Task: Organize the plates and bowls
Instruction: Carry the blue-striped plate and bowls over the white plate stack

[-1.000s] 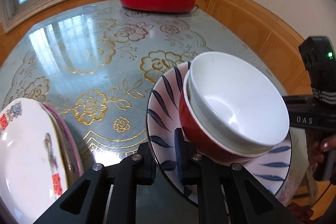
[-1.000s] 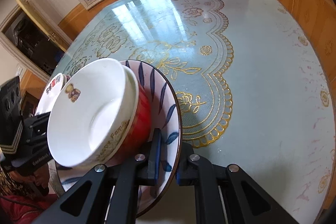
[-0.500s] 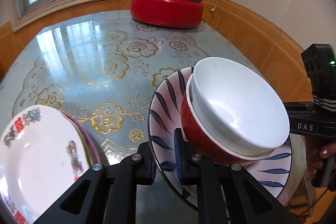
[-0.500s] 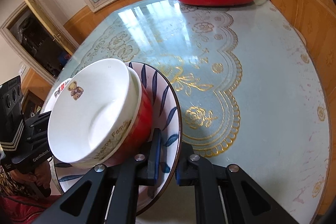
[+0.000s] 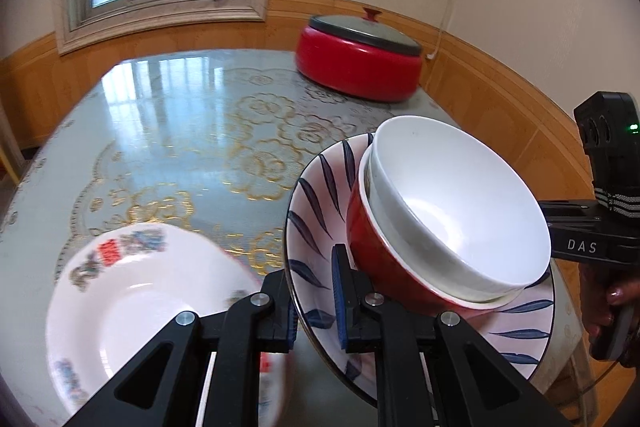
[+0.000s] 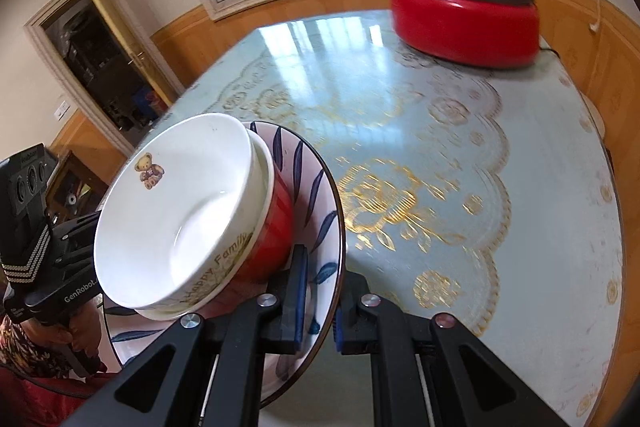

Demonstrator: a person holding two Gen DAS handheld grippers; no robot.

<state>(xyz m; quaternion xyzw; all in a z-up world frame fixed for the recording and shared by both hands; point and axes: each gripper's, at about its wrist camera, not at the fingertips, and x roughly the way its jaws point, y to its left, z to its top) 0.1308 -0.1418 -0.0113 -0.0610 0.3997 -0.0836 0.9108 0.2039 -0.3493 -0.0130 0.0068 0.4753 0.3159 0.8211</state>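
A blue-leaf plate (image 5: 320,187) (image 6: 316,183) hangs above the table, carried from both sides. On it sits a red bowl (image 5: 372,247) (image 6: 276,223) with a white bowl (image 5: 460,211) (image 6: 176,211) nested inside. My left gripper (image 5: 314,301) is shut on the plate's near rim. From the opposite side, my right gripper (image 6: 320,307) is shut on the rim too. Below at the left lies a white plate with red and blue decoration (image 5: 132,303), blurred.
A red electric pot with a grey lid (image 5: 360,63) (image 6: 464,15) stands at the far end of the table (image 5: 168,131) (image 6: 540,187), which has a gold-flowered cover. Wooden wainscot walls run close behind and to the right. A person's hand (image 5: 600,303) holds the other gripper.
Both grippers have risen with the leaf plate and its two bowls. The table and the decorated white plate have dropped lower in view, and more of the room and window shows.
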